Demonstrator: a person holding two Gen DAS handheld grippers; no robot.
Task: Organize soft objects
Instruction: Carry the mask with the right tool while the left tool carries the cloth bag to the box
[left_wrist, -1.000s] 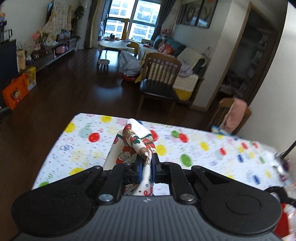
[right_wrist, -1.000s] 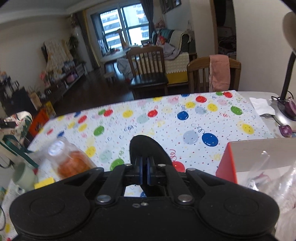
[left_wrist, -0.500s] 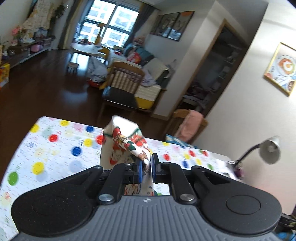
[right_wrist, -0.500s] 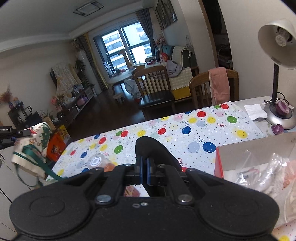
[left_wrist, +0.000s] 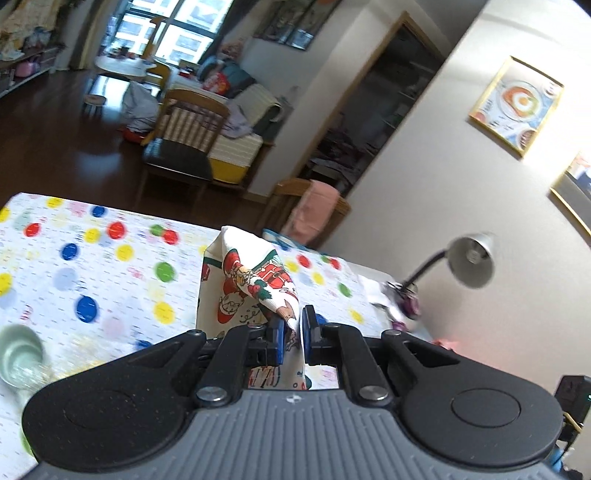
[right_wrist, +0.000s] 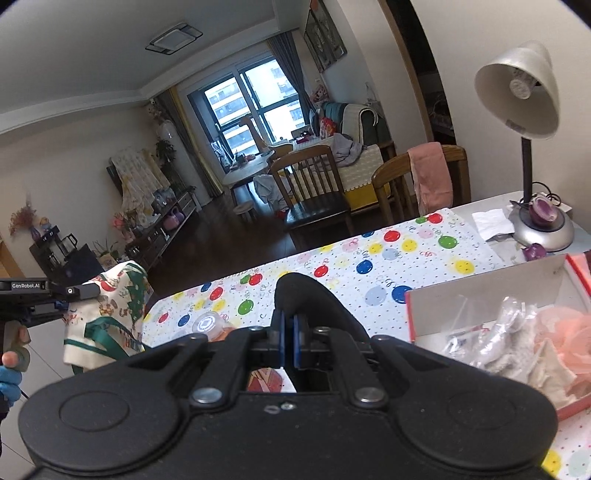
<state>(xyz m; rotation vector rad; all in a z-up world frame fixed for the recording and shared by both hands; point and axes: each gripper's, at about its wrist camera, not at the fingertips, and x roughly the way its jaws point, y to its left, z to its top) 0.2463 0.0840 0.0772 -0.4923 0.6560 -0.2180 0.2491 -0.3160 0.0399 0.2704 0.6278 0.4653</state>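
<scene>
While the left gripper (left_wrist: 291, 332) pinches a fold of the Christmas-print cloth (left_wrist: 251, 284), the fabric hangs clear above the dotted tablecloth (left_wrist: 110, 258), its free part drooping toward the near table edge. From the right wrist view the same cloth (right_wrist: 110, 306) shows a green ribbon trim and hangs off the table's near-left corner.

Right gripper (right_wrist: 288, 343): jaws pressed together on a black soft item (right_wrist: 310, 306), rounded, matte, smooth; what it is cannot be told.

Around the tablecloth:
- red-edged cardboard box (right_wrist: 480, 295) at its right end, holding crinkled clear plastic, pale knit fabric and peach mesh.
- clear jar (right_wrist: 208, 325) with orange contents, just left of the right gripper, partly hidden by it.
- pale green cup (left_wrist: 20, 356) at the near left, blurred.
- silver desk lamp (right_wrist: 524, 122), dome shade, round base, past the cloth's far right end; white tissue (right_wrist: 491, 221) beside its base.
- wooden chair (right_wrist: 399, 184) draped with a pink towel (right_wrist: 430, 177) behind the far edge; a second slatted chair (right_wrist: 314, 184) left of it.
</scene>
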